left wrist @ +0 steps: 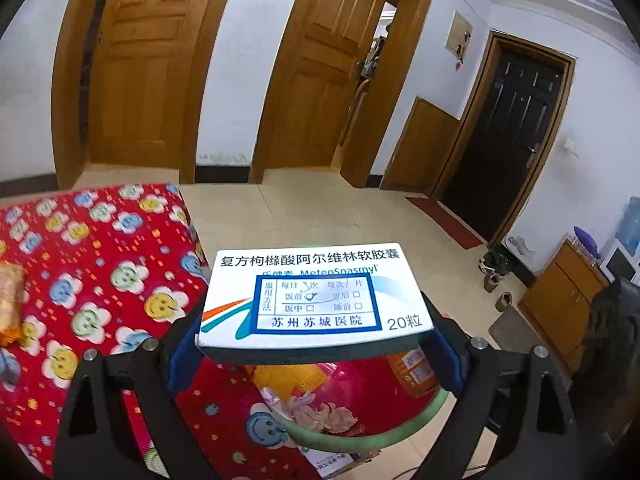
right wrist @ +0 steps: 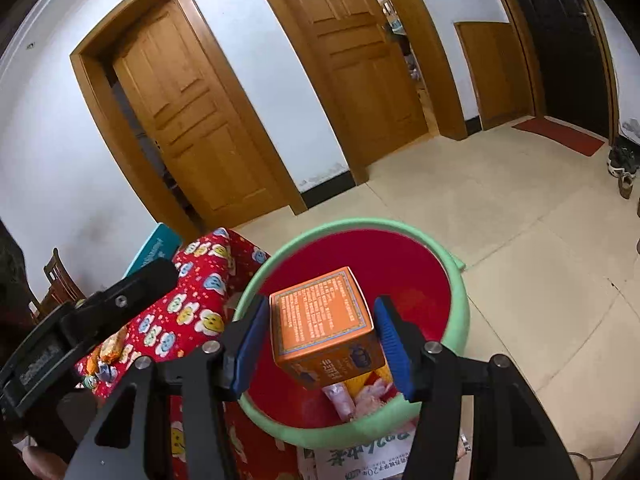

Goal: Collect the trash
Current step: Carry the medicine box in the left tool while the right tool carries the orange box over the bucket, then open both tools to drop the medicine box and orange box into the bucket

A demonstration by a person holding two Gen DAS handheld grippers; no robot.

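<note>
The left tongs [left wrist: 316, 344] are clamped on a white medicine box [left wrist: 314, 300], held flat by its two short ends in the lower middle of the left wrist view, directly above the red bin [left wrist: 400, 396] with the green rim. The right tongs [right wrist: 318, 340] stand apart around an orange box [right wrist: 326, 326] in the lower middle of the right wrist view; a gap shows on each side between the blue pads [right wrist: 250, 340] and the carton, so the box looks released over the bin [right wrist: 456, 304], though I cannot tell whether it is resting on the trash below or dropping. Both cartons are likely light and thin-walled cardboard, stiff enough along the edges but easy to crush on the broad faces, so the end walls are probably the best place to grip, and with modest pressure; the glossy print may be a little slippery. Counted: two boxes, one white and one orange; one bin, already containing crumpled pale wrappers [right wrist: 360, 398]; and at least one yellowish snack packet [left wrist: 10, 300] left on the red flowered worktop [left wrist: 100, 248] at the left edge of the left wrist view, apparently more trash to collect. The bin stands just beside the worktop's corner.
</note>
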